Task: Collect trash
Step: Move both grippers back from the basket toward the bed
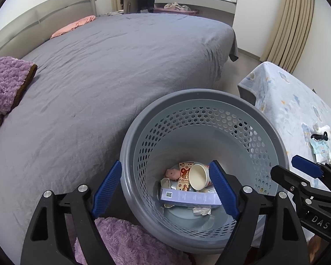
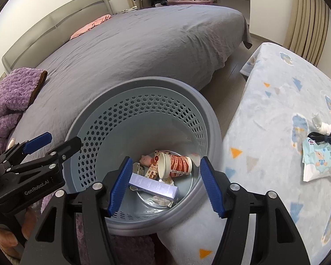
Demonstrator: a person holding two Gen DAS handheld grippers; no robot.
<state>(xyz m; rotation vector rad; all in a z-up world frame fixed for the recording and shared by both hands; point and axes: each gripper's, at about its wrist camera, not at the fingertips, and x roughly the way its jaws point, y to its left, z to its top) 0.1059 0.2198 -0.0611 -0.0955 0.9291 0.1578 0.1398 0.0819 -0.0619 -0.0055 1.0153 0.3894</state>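
A grey perforated trash basket [image 1: 249,110] [image 2: 200,106] stands on the floor between the bed and a low covered surface. It holds a paper cup [image 1: 198,176] [image 2: 178,165], a lilac box [image 1: 187,197] [image 2: 154,186], a pink scrap [image 1: 172,173] and crumpled wrappers. My left gripper [image 1: 165,191] [image 2: 53,142] is open and empty above the basket's near rim. My right gripper [image 2: 165,183] [image 1: 289,169] is open and empty above the basket. A tissue packet [image 2: 318,163] [image 1: 321,152] lies on the covered surface at the right.
A large bed with a grey sheet [image 1: 112,70] [image 2: 143,44] fills the left. A purple blanket [image 1: 6,84] [image 2: 13,95] lies at its left edge and hangs below [image 1: 125,240]. A black hair tie [image 2: 324,138] and a white crumpled item [image 2: 326,125] lie beside the packet.
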